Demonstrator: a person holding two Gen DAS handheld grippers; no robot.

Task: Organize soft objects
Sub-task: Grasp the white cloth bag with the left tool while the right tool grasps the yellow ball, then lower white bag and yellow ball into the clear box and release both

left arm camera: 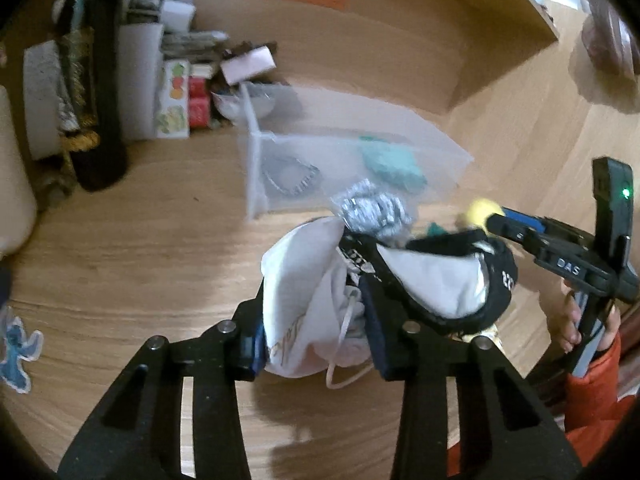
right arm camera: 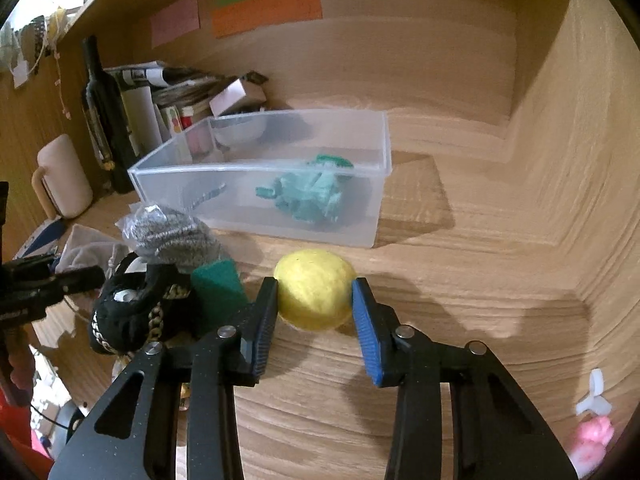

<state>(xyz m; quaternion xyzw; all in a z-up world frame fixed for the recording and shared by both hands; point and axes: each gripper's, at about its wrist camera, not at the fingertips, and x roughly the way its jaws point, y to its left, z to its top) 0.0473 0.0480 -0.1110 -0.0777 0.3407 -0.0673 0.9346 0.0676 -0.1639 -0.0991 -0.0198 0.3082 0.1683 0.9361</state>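
My left gripper (left arm camera: 316,300) is shut on a white drawstring pouch (left arm camera: 304,300), held above the wooden desk. A black cap (left arm camera: 460,280) lies just right of it. My right gripper (right arm camera: 314,292) has its jaws closed against a yellow soft ball (right arm camera: 314,288) resting on the desk; it also shows in the left wrist view (left arm camera: 500,220). A clear plastic bin (right arm camera: 260,176) behind holds a teal knitted item (right arm camera: 312,196). A grey knitted bundle in plastic (right arm camera: 172,236), a green sponge (right arm camera: 218,288) and the black cap (right arm camera: 128,308) lie left of the ball.
A dark bottle (right arm camera: 104,112), a cream mug (right arm camera: 64,176), stacked papers and small boxes (right arm camera: 176,92) stand at the back left. The desk's wooden side wall (right arm camera: 580,160) rises on the right. A pink toy (right arm camera: 592,440) sits at the near right.
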